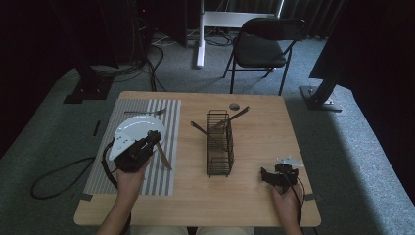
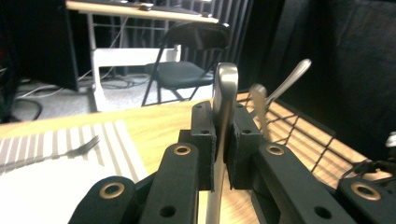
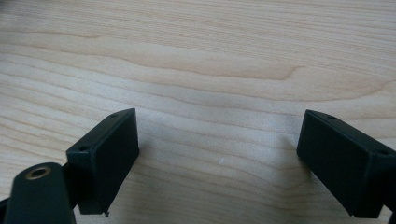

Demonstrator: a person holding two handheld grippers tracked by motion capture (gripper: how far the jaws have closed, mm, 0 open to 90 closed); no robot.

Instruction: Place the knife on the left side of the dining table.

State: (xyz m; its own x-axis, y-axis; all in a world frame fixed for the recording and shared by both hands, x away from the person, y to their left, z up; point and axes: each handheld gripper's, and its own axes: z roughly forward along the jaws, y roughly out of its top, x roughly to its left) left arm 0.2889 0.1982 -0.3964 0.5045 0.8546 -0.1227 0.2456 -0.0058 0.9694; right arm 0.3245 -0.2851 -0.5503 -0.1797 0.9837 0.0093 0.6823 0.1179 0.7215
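High view: the right gripper (image 1: 272,176) rests low on the desk (image 1: 254,200) at the near right corner, jaws spread wide and empty. The left gripper (image 1: 147,145) is raised over the striped mat (image 1: 161,181), jaws clamped on a knife (image 2: 225,100). Beside it lies a white plate (image 1: 134,129). Farther off, mid-desk, stands a wire basket (image 1: 219,144); a fork (image 1: 144,112) lies beyond.

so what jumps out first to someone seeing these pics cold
The left gripper stands out, shut on a piece of metal cutlery above the striped mat at the table's left. Next comes the black wire rack at the table's middle, with utensil handles sticking out of its far end. The right gripper hangs open over bare wood near the table's right front.
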